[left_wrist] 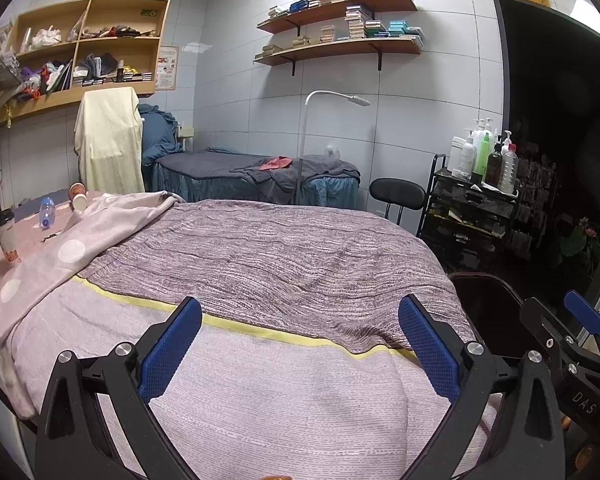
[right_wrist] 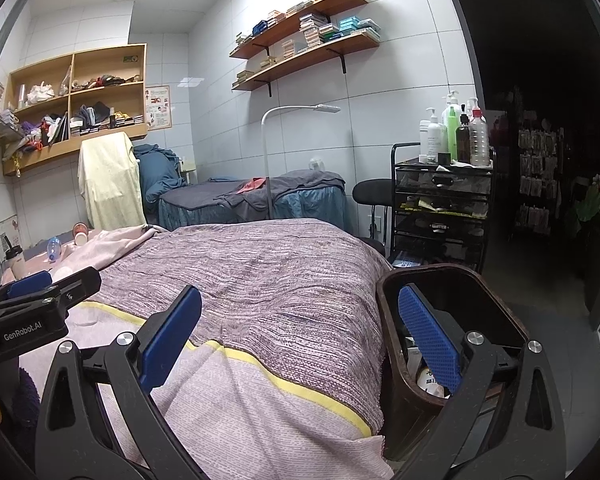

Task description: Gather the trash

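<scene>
Trash lies at the far left end of the bed: a drink cup with a straw [left_wrist: 5,234] [right_wrist: 15,262], a clear plastic bottle with a blue cap [left_wrist: 46,212] [right_wrist: 53,249] and two paper cups [left_wrist: 78,197] [right_wrist: 80,234]. A dark brown bin [right_wrist: 452,320] [left_wrist: 488,304] stands by the bed's right side with some trash inside. My left gripper [left_wrist: 300,320] is open and empty above the near part of the bed. My right gripper [right_wrist: 300,320] is open and empty, its right finger over the bin's mouth.
The bed carries a purple knit blanket [left_wrist: 268,256] and a pink dotted cover [left_wrist: 60,256]. A black cart with bottles [right_wrist: 444,200], a black stool [left_wrist: 396,194], a floor lamp [left_wrist: 304,144] and a second bed [left_wrist: 256,176] stand behind. Shelves hang on the walls.
</scene>
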The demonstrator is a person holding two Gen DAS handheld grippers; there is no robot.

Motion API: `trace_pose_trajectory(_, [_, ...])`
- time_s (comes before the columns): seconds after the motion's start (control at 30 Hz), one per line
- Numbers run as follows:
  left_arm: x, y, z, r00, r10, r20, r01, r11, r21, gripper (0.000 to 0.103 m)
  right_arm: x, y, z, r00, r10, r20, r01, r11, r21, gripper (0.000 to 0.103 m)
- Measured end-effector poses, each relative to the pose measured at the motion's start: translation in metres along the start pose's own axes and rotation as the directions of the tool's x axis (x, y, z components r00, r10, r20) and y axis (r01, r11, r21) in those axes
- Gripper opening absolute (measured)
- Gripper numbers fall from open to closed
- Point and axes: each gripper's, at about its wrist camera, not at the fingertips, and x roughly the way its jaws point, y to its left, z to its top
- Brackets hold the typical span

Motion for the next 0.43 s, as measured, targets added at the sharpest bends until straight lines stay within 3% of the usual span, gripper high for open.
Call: trace_pose_trajectory(0.43, [-0.0006, -0.0026, -0.0008, 1.000, 0.002, 0.007, -0.003, 1.000, 0.012, 0.097, 0.0015, -0.0004, -0.0007, 1.000, -0.002, 0.002, 0.002, 1.000, 0.007, 0.097])
